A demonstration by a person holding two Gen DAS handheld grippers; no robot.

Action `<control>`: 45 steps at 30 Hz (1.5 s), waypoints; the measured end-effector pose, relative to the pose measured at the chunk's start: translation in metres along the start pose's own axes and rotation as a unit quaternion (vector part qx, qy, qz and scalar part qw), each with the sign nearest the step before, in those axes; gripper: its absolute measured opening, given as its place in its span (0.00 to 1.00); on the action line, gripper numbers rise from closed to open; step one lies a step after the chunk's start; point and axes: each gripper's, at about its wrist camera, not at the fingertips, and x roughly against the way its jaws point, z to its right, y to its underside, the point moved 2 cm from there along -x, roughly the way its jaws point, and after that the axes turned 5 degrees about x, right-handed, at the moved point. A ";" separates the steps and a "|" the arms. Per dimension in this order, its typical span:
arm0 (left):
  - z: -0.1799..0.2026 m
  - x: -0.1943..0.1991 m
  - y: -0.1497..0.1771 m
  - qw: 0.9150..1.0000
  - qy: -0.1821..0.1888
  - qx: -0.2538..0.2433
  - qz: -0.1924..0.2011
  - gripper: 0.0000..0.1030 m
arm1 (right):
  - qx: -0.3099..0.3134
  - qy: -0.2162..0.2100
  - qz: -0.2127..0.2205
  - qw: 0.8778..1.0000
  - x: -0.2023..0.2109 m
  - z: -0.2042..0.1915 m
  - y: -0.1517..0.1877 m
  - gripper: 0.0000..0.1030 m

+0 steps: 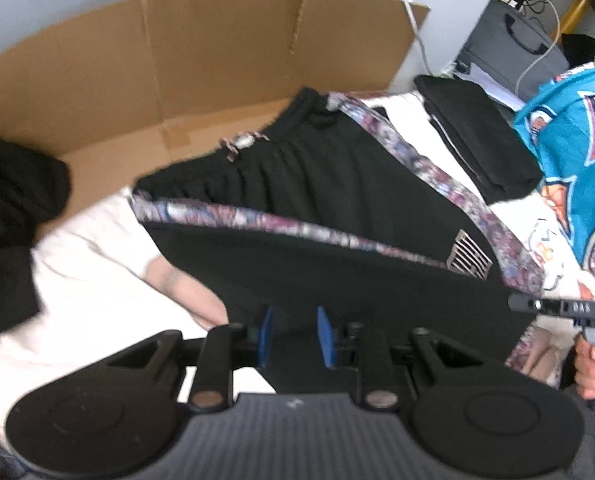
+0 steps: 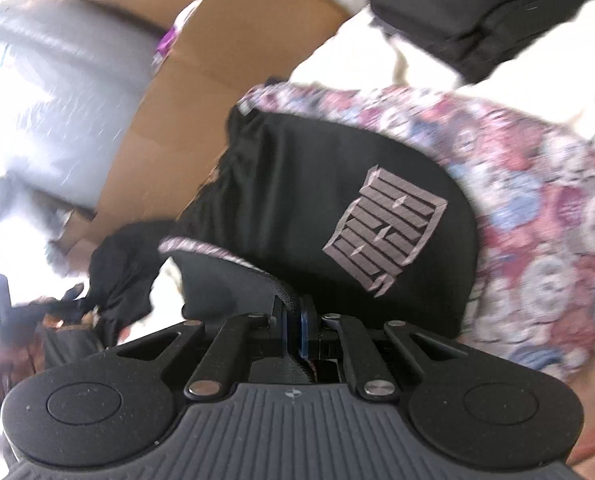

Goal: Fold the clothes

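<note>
Left wrist view is showing the left gripper [image 1: 295,334] grasping a hem edge of the black drawstring shorts with floral side stripes [image 1: 317,184], cloth filling the gap between its blue pads. Ahead of the jaws the shorts are stretching toward their gathered waistband, which is lying against the brown cardboard box [image 1: 201,44]. Left of the jaws, bare white bedsheet [image 1: 85,280] is giving open room; right of them the right gripper [image 1: 553,308] is reaching in from the frame edge, just beside a teal printed garment [image 1: 577,140]. A folded black garment [image 1: 485,136] is lying beyond, on the right. Right wrist view is showing the right gripper [image 2: 297,330] clenched on a black stitched hem of the shorts [image 2: 305,184], the grey block logo [image 2: 385,232] just ahead.
</note>
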 end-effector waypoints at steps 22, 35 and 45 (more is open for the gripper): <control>0.017 -0.051 0.094 0.995 0.071 0.060 -0.027 0.25 | 0.004 0.134 0.027 0.991 0.076 0.051 -0.009 0.04; 0.057 -0.088 0.143 0.977 0.178 0.088 -0.077 0.25 | 0.021 0.211 0.037 0.977 0.088 0.068 -0.027 0.04; 0.083 -0.110 0.172 0.962 0.228 0.105 -0.111 0.30 | 0.010 0.230 0.033 0.973 0.075 0.076 -0.019 0.04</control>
